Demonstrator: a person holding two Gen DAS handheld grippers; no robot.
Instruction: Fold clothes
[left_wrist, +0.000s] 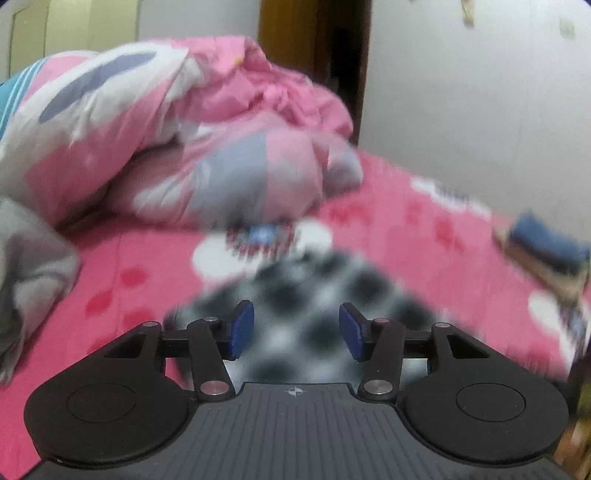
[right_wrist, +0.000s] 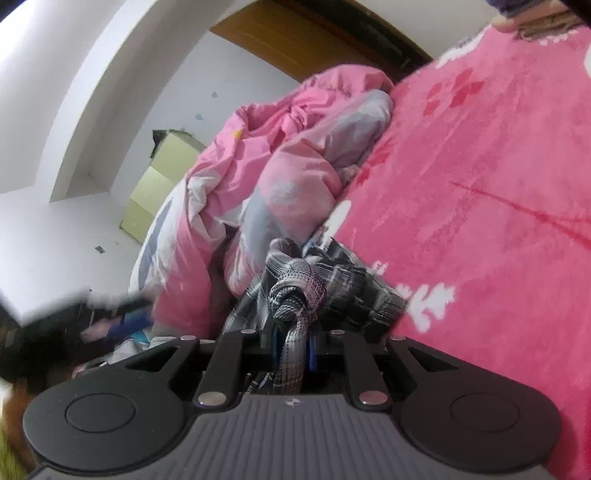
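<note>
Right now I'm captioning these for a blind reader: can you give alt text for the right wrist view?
The right tongs pinch a bunched fold of a black-and-white plaid garment over a pink floral bedsheet. A crumpled pink quilt is heaped behind it.

The left tongs (left_wrist: 296, 330) stand apart with nothing pinched between the blue pads; the right tongs (right_wrist: 293, 345), tipped sideways, squeeze a bunched grey checked cloth (right_wrist: 295, 295)
</note>
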